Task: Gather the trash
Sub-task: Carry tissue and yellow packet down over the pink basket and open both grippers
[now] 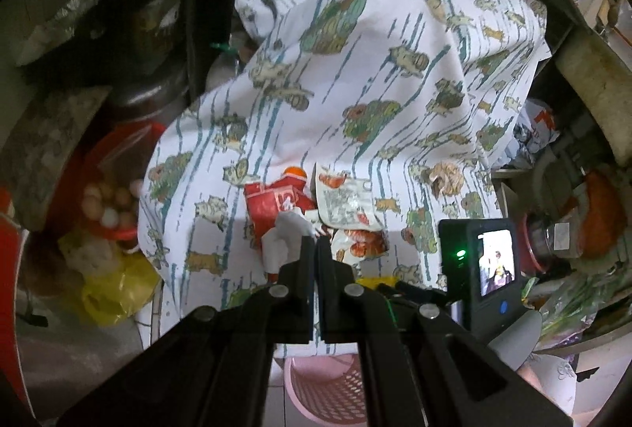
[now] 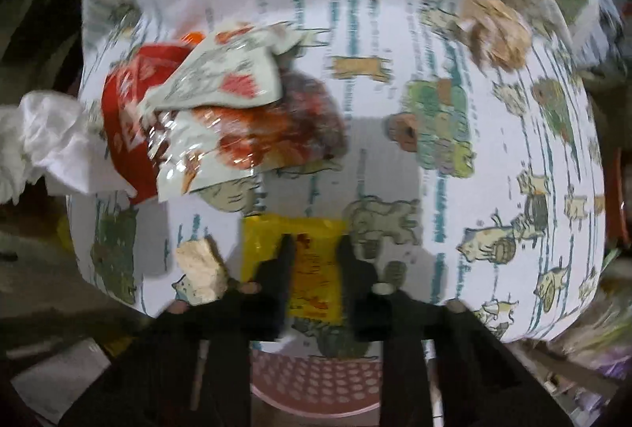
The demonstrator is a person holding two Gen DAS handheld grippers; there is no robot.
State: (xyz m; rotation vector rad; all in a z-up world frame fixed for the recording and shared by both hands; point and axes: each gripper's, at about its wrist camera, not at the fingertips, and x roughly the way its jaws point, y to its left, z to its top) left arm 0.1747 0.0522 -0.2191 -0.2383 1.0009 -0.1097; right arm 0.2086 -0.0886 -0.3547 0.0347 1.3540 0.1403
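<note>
Yellow wrapper (image 2: 314,269) between right jaws, red packet (image 2: 126,119) near, pink basket (image 2: 316,383) below

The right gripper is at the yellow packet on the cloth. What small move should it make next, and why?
Probably lift straight up a little. The right gripper looks closed on the yellow packet, which lies flat on the patterned cloth; the pink basket waits just below the near edge.

left gripper (image 1: 316,249) – black fingers, silver screws | right gripper (image 2: 312,249) – black fingers, silver screws
</note>
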